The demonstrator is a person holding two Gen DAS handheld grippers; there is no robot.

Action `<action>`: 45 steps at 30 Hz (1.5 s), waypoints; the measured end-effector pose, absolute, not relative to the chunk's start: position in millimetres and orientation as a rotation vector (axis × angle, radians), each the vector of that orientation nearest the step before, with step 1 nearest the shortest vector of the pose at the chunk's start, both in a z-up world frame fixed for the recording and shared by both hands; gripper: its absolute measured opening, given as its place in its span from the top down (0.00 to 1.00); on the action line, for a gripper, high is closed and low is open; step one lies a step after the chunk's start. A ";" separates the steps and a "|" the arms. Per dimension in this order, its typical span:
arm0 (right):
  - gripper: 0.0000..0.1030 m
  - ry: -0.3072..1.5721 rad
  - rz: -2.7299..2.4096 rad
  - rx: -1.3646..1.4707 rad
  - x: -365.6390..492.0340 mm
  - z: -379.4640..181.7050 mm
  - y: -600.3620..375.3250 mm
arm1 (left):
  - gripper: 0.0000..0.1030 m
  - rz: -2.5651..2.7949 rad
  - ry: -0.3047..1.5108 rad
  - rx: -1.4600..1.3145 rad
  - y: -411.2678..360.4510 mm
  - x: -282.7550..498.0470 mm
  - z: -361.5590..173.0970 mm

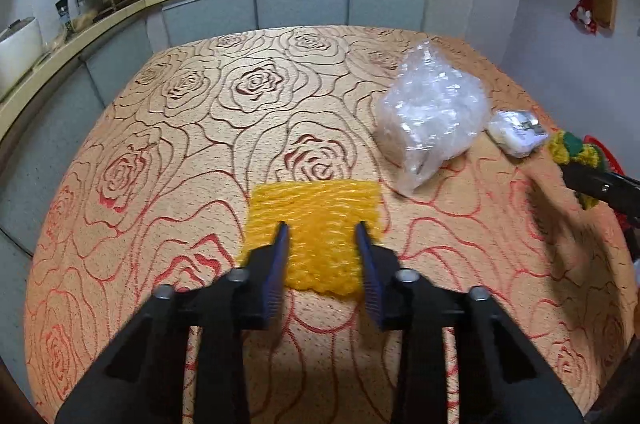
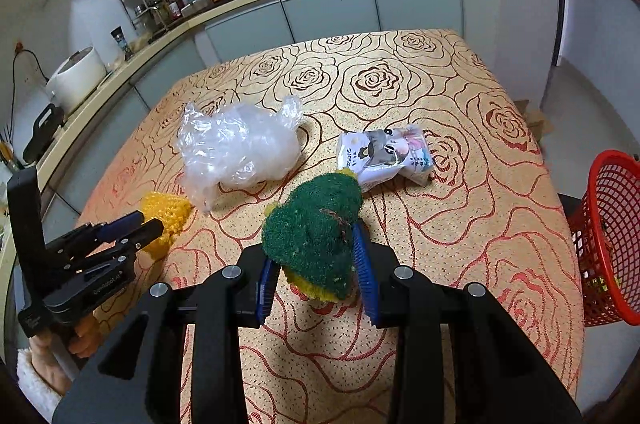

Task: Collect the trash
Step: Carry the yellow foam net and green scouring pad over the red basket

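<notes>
2 grippers work over a rose-patterned table [image 2: 460, 207]. The right gripper [image 2: 316, 260] is clamped on a green-and-yellow scouring sponge [image 2: 316, 224], lifted near a red mesh basket [image 2: 612, 236] at the table's right edge; dropping it there seems next. The left gripper [image 1: 322, 244], jaws spread, hovers over a yellow net [image 1: 316, 212].

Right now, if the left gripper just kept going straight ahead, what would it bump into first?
Probably the yellow mesh pad: the open left gripper points at it with a finger on each side. How high it hovers above the tablecloth is unclear.
</notes>
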State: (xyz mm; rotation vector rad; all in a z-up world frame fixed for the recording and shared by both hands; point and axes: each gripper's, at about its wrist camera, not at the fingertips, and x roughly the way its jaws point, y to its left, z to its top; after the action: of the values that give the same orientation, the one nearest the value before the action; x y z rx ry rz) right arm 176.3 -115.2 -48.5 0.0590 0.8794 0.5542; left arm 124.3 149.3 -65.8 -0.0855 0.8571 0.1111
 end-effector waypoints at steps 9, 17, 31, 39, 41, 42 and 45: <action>0.67 0.834 0.547 0.079 168.7 -32.5 -131.6 | 0.84 0.097 0.794 -0.099 144.7 110.3 -43.5; 0.67 0.757 0.529 0.101 161.4 -8.0 -149.8 | 0.84 0.070 0.687 -0.080 129.5 102.9 -2.4; 0.67 0.652 0.459 0.116 152.0 24.8 -187.3 | 0.84 0.049 0.567 -0.026 92.3 111.1 40.2; 0.67 0.613 0.407 0.133 146.4 35.8 -211.3 | 0.84 -0.029 0.514 0.026 54.0 118.2 57.1; 0.67 0.604 0.392 0.136 144.8 38.8 -218.7 | 0.84 -0.054 0.505 0.036 43.7 120.2 59.6; 0.67 0.601 0.386 0.138 143.5 39.9 -221.7 | 0.84 -0.069 0.501 0.040 38.0 121.5 60.9; 0.67 0.589 0.361 0.146 142.0 43.6 -232.5 | 0.84 -0.107 0.492 0.051 22.4 125.6 63.4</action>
State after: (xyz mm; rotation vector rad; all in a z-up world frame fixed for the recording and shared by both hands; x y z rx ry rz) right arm 142.0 -232.5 43.6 0.1459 0.5894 0.3607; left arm 125.6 22.4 63.4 0.0513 0.4923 -0.1068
